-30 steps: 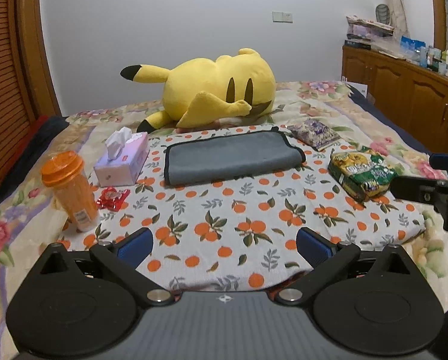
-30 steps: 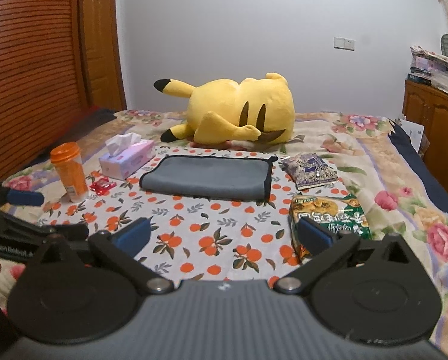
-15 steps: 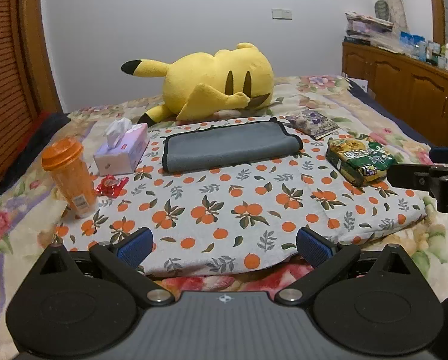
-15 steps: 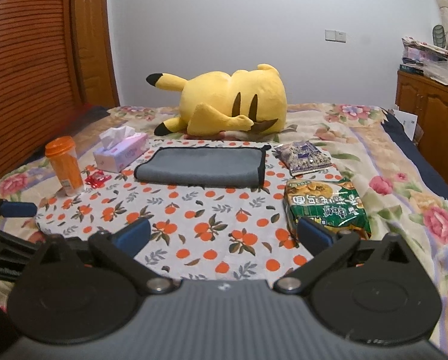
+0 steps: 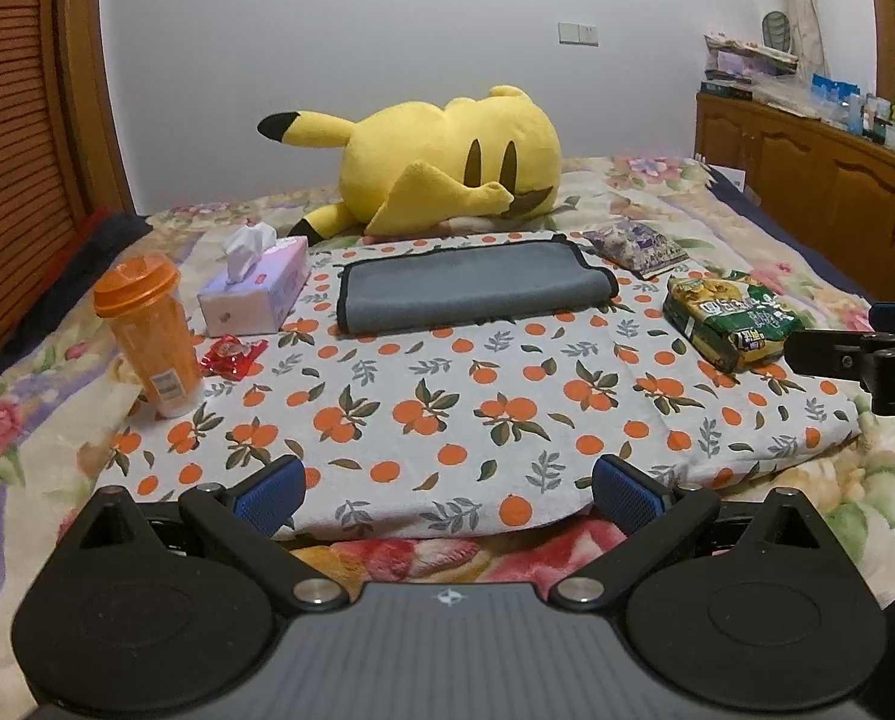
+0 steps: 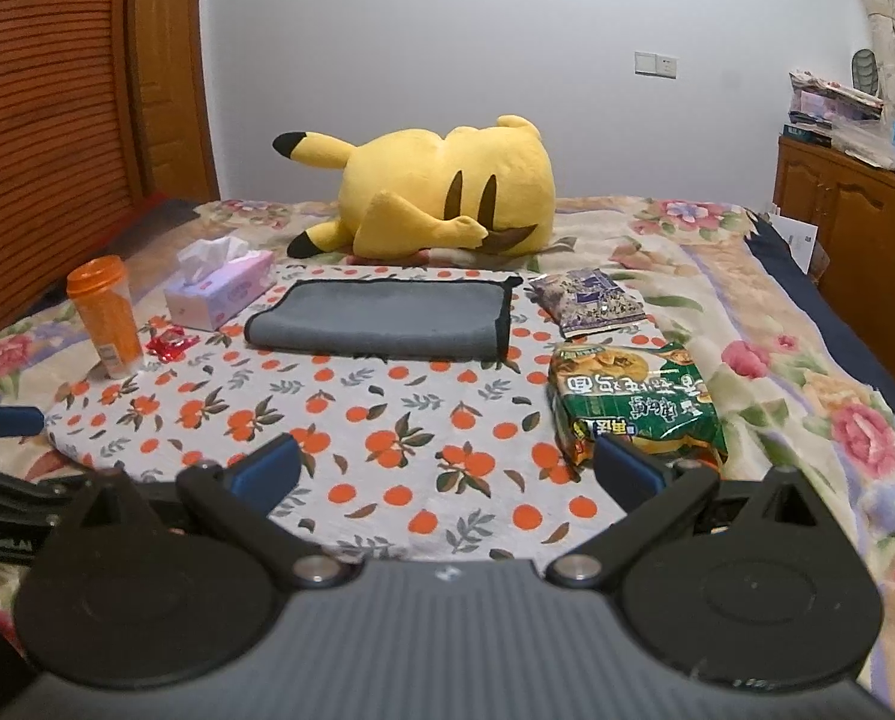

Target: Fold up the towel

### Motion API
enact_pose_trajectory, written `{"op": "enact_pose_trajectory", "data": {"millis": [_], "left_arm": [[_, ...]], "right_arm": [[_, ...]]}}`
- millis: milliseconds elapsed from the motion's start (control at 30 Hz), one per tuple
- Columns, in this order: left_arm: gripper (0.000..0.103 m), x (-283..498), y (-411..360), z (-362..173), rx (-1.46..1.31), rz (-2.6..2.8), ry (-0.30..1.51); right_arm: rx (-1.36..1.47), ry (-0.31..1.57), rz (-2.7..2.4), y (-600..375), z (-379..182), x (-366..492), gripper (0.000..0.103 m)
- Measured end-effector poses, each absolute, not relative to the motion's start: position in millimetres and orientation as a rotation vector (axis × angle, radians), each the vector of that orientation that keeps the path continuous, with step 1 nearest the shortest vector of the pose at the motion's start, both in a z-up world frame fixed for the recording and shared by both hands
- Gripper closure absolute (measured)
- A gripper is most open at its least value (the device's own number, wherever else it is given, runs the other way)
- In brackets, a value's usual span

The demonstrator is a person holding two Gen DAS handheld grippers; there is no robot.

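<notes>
A grey towel [image 5: 471, 286] with black trim lies folded flat at the far side of an orange-print cloth [image 5: 477, 414] on the bed; it also shows in the right wrist view [image 6: 381, 315]. My left gripper [image 5: 447, 495] is open and empty, above the cloth's near edge, well short of the towel. My right gripper [image 6: 444, 471] is open and empty, over the near part of the cloth. The right gripper shows at the right edge of the left wrist view [image 5: 855, 354].
A yellow plush toy [image 5: 441, 162] lies behind the towel. A tissue box [image 5: 255, 294], an orange bottle [image 5: 147, 336] and a red wrapper [image 5: 231, 355] stand left. A green snack bag [image 5: 729, 318] and a purple packet [image 5: 636, 247] lie right. Wooden cabinets [image 5: 819, 180] stand far right.
Both grippers have drawn back toward the near edge of the cloth, so the towel looks farther away. Both stay open and empty. The towel has not moved.
</notes>
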State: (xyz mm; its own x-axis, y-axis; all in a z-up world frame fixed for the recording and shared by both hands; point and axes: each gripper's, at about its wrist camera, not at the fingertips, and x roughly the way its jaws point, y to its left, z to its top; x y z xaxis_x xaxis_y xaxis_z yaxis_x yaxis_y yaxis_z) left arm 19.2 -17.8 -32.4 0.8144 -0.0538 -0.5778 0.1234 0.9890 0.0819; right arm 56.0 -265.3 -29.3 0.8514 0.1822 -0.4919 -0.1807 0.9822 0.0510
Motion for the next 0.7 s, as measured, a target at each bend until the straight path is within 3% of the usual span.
{"op": "enact_pose_trajectory", "data": {"millis": [700], "left_arm": [[0.000,2.6,-12.9,-19.7,0.105,-0.078,0.475]], "right_arm": [[0.029,0.438,0.178,-272.1,-23.0,47.8,0.000]]}}
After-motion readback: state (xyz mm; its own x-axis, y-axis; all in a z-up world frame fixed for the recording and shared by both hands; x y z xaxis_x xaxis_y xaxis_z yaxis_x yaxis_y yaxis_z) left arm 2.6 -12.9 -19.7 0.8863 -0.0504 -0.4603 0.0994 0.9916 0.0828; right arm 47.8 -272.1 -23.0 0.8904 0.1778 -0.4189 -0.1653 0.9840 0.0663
